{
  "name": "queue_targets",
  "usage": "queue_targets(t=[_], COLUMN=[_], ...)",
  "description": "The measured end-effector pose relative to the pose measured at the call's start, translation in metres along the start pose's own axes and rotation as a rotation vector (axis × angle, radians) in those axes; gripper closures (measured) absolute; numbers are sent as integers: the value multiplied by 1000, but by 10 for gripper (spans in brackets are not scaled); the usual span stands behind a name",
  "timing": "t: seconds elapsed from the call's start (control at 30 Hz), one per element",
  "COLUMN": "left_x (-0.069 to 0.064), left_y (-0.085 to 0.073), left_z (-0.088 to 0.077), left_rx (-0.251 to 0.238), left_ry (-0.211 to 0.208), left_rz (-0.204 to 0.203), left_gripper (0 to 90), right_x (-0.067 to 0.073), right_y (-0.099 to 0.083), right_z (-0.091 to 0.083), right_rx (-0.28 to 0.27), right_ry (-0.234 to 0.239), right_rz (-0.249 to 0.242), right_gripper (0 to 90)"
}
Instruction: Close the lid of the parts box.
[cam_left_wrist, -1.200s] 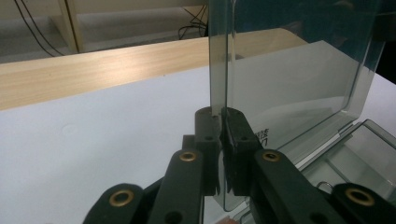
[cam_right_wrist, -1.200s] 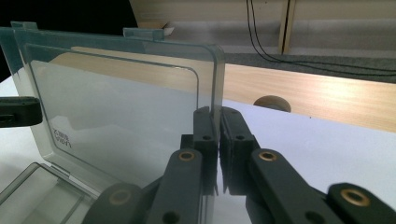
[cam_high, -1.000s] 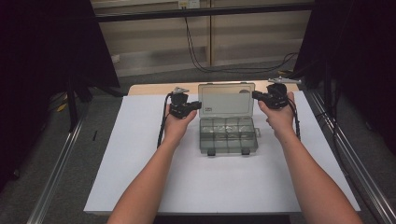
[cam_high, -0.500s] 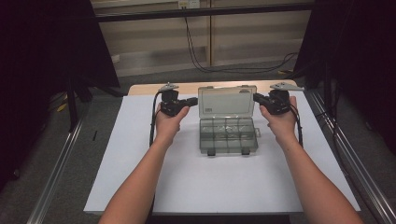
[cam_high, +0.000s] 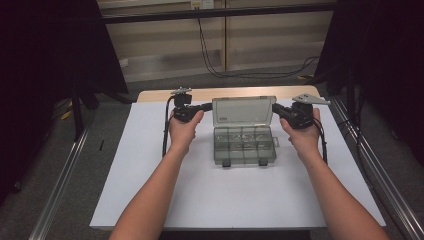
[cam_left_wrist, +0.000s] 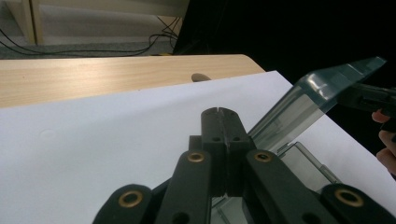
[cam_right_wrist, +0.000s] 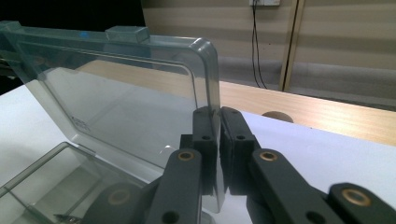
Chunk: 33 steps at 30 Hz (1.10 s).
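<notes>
White mat (cam_high: 150, 165): right tool (cam_right_wrist: 218, 114) pinching box lid (cam_right_wrist: 140, 102).

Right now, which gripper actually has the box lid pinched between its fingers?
The right gripper: the lid's edge sits between its fingers. The left gripper's are pressed together, empty.

High view looks down from above; both gripper views sit close, sharing the lid (cam_high: 243, 110) edge.

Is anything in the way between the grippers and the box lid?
Nothing visible. The right gripper is already pinching the lid edge. The left gripper is shut right beside the lid's other edge, bare white table around it.
</notes>
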<state>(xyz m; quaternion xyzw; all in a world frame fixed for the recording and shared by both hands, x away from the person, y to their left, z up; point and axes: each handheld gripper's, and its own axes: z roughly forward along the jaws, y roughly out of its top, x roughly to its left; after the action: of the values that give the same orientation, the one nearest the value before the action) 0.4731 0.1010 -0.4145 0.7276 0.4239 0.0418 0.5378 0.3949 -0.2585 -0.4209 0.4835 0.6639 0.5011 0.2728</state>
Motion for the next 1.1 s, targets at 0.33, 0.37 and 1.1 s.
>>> queue_targets(t=[0.33, 0.37, 1.1], left_x=[-6, -6, -17], left_y=[-2, -2, -8], left_z=[3, 3, 9], left_rx=[11, 11, 18], left_ry=[5, 2, 9], left_rz=[3, 8, 35], left_gripper=[900, 900, 900], right_x=[1, 1, -16], right_y=[-5, -5, -7], right_z=[-8, -9, -36], right_rx=[-7, -5, -1], right_ry=[24, 28, 123], right_rz=[-19, -17, 12], right_gripper=[853, 851, 888])
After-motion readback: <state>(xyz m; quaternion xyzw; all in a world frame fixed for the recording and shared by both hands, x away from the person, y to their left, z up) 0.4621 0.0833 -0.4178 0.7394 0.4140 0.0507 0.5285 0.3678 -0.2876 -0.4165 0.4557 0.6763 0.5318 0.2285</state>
